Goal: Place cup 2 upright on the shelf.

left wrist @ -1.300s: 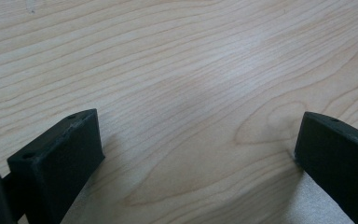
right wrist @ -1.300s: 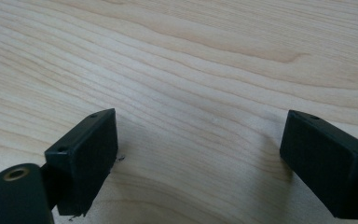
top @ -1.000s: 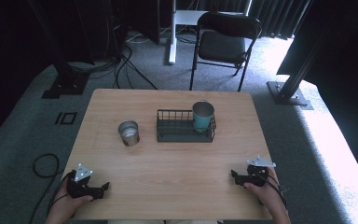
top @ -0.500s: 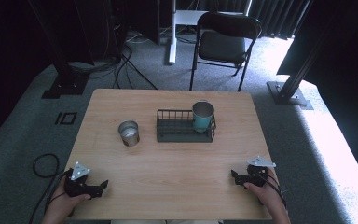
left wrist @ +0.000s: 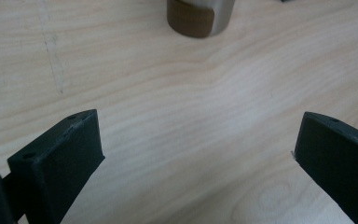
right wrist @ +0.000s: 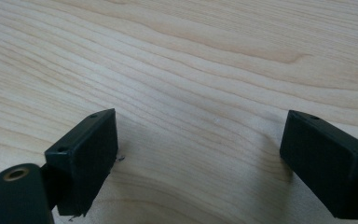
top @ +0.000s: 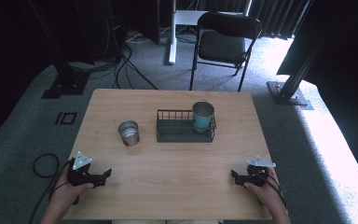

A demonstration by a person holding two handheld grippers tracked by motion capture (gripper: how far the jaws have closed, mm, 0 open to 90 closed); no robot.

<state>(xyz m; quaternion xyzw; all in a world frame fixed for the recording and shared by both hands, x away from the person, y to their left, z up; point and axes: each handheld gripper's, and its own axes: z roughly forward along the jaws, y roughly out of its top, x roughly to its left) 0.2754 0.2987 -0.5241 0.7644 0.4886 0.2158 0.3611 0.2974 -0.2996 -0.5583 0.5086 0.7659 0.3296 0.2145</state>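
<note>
Two tongs: the left tongs and the right tongs both rest low at the near edge of the pale wooden desk, each in one of the person's hands.
Left tongs, state: jaws spread wide, nothing between them; the left gripper view shows bare wood grain in the gap.
Right tongs, state: jaws also spread wide and empty, with plain desk wood between them in the right gripper view.
Nearest thing: a small, short, silver metal cup, standing upright and open-topped, ahead of the left tongs and a little toward the right tongs; its base sits at the top edge of the left gripper view, well apart from the jaws.
Beyond the cup: a black wire rack stands farther ahead, between the lines of the two tongs, with a taller teal metal cup upright in the end nearer the right tongs.
Handling, judged: the silver cup looks light, stiff and smooth-walled, so likely slippery and easy to tip or skid on the wood.
Where to grip, judged: across the round wall at mid-height, jaws on opposite sides, squeezing gently; alternatively one jaw inside the rim and one outside.
Risk, judged: a low or off-centre pinch could push it away.
</note>
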